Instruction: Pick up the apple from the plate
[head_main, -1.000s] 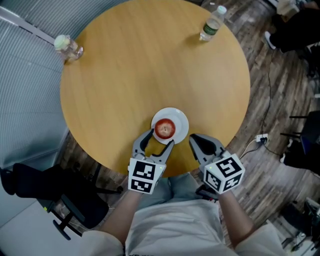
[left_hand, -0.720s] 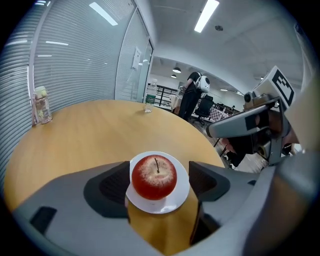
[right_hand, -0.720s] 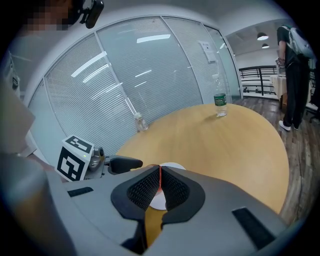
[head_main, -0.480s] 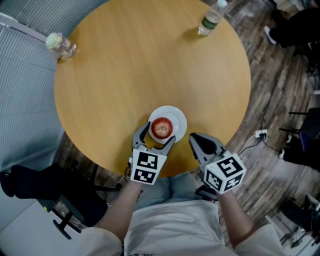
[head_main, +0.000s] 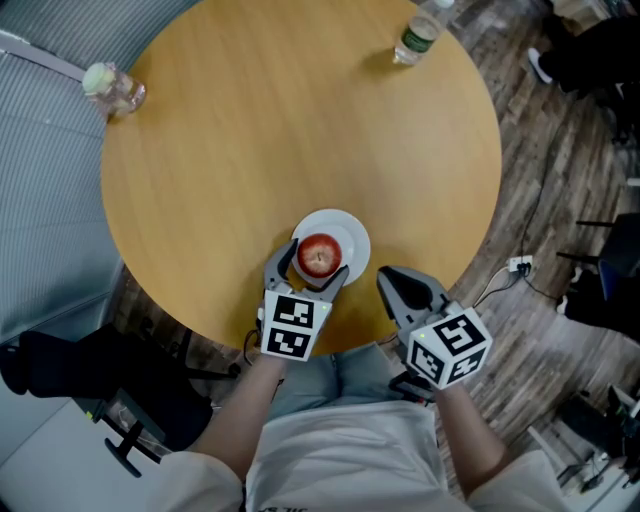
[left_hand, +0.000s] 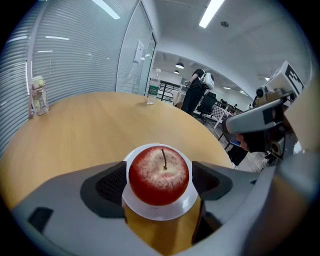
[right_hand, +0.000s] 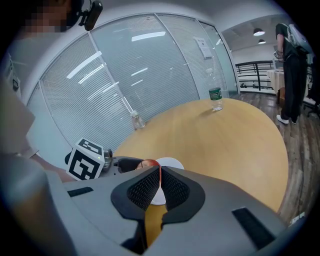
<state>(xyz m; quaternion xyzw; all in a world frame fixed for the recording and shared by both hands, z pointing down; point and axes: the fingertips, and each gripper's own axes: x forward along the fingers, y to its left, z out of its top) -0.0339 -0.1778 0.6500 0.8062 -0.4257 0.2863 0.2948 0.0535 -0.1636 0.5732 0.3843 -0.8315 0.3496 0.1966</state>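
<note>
bottle top cut off at edge, plate near rim hidden by apple & left claw

One apple. One plate. One round tabletop. Two bottles: green-labelled bottle and pale-capped bottle, the second perhaps a jar, too small to tell. Two grippers, left gripper and right gripper. Two marker cubes: left cube, right cube.
</note>
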